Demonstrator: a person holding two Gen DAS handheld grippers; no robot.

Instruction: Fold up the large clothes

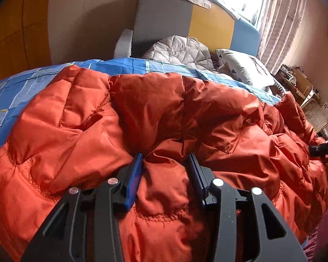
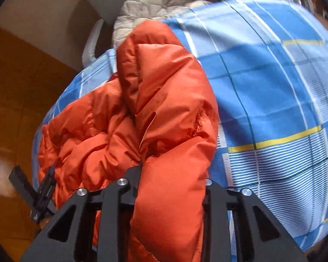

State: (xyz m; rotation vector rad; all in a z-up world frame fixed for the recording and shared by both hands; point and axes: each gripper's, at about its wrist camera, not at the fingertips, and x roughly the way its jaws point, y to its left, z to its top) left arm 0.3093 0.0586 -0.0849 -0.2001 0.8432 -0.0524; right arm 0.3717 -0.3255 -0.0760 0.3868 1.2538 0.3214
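A large orange quilted down jacket [image 1: 155, 113] lies spread across a bed with a blue checked sheet [image 1: 17, 91]. My left gripper [image 1: 166, 159] has its blue-padded fingers [image 1: 135, 174] closed around a thick fold of the jacket at its near edge. My right gripper [image 2: 172, 174] holds a puffy part of the same jacket [image 2: 164, 100], which bulges up between its fingers and hides the tips. The right gripper shows at the right edge of the left wrist view [image 1: 323, 148]. The left gripper shows at lower left of the right wrist view [image 2: 43, 192].
A grey quilted garment [image 1: 179, 50] and a patterned pillow [image 1: 245, 67] lie at the head of the bed by the grey, yellow and blue headboard [image 1: 210, 21]. A window with curtains [image 1: 277, 21] and a cluttered bedside stand [image 1: 299, 83] are at right. The wooden floor [image 2: 15, 91] lies beside the bed.
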